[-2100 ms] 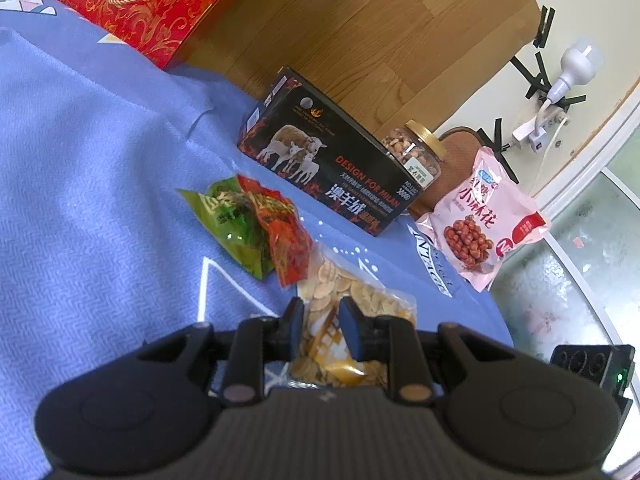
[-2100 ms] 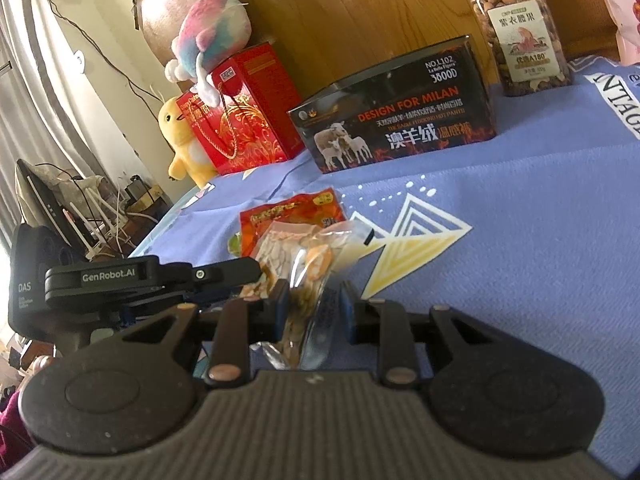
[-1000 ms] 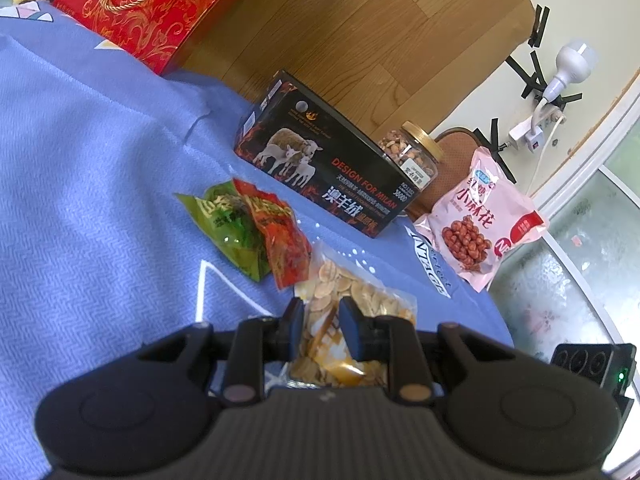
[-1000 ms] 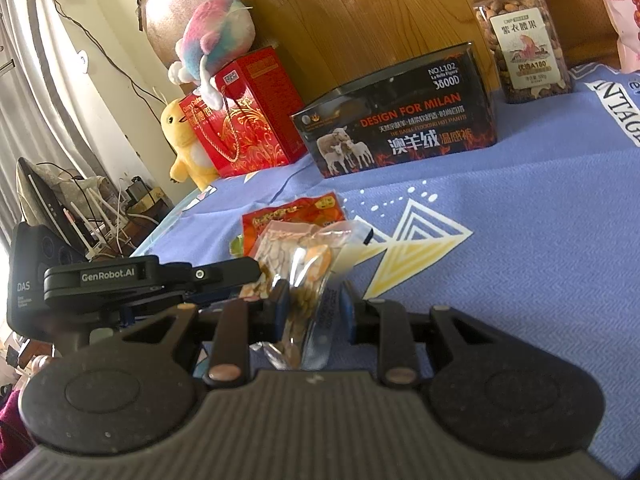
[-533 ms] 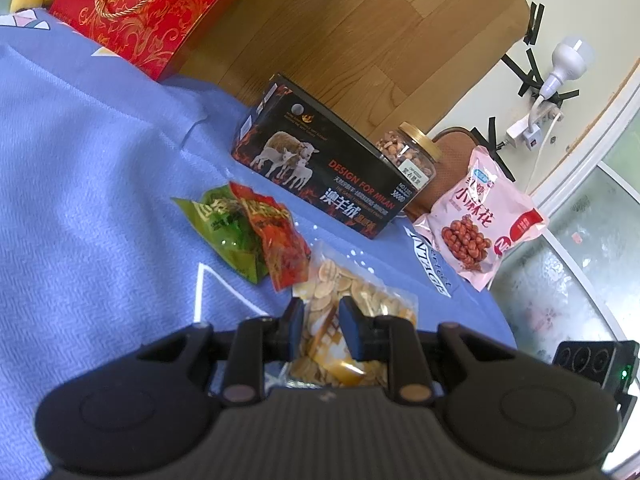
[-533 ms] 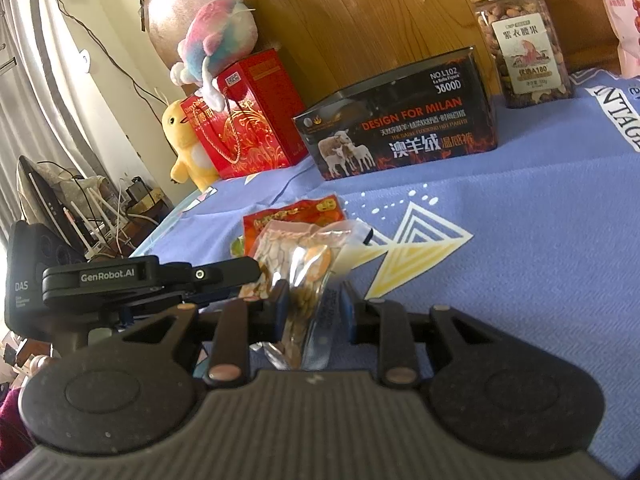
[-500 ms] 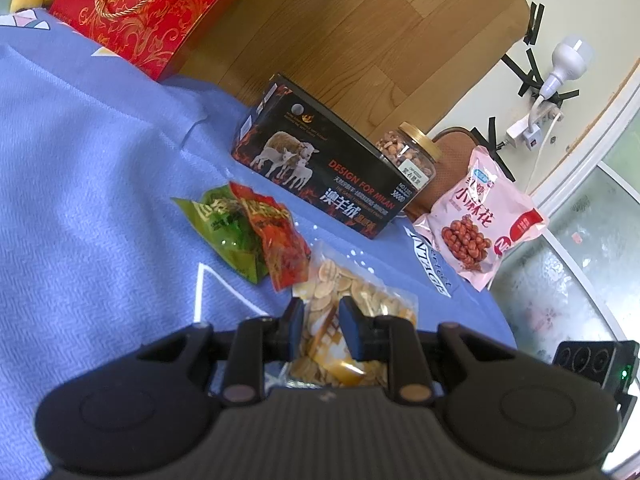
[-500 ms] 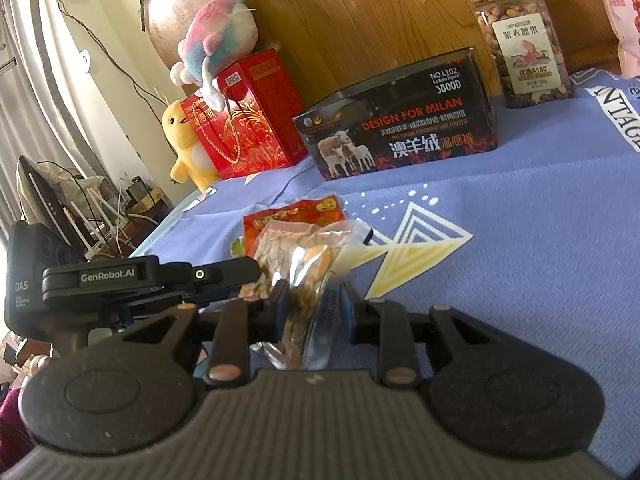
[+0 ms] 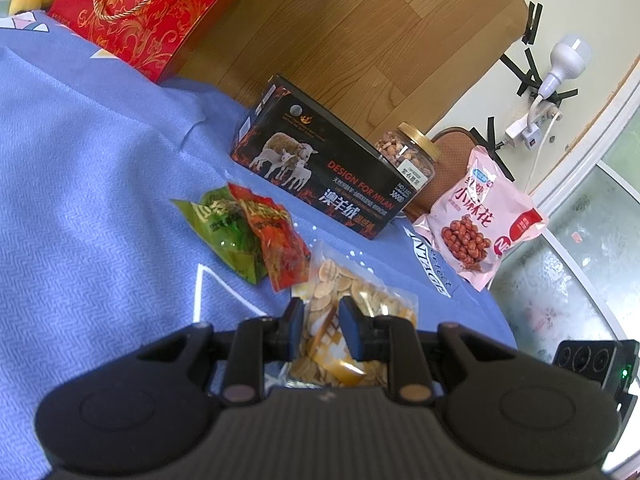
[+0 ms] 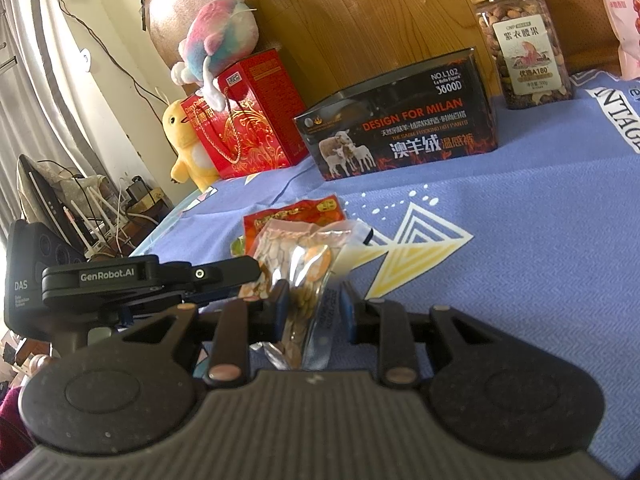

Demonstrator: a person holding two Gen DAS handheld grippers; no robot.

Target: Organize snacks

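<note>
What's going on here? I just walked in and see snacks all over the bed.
A person is sorting snacks with two handheld grippers. Both the left gripper and the right gripper are clamped on the same clear bag of pale chips, over the blue sheet. A green packet and a red packet lie beside it. The nut jar and the pink bag stand farther back, untouched.

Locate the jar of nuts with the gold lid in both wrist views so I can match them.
Left wrist: jar of nuts, right of centre, behind the black box's right end.
Right wrist: jar of nuts, top right, beside the black box.
Shared landmark: the black box.
</note>
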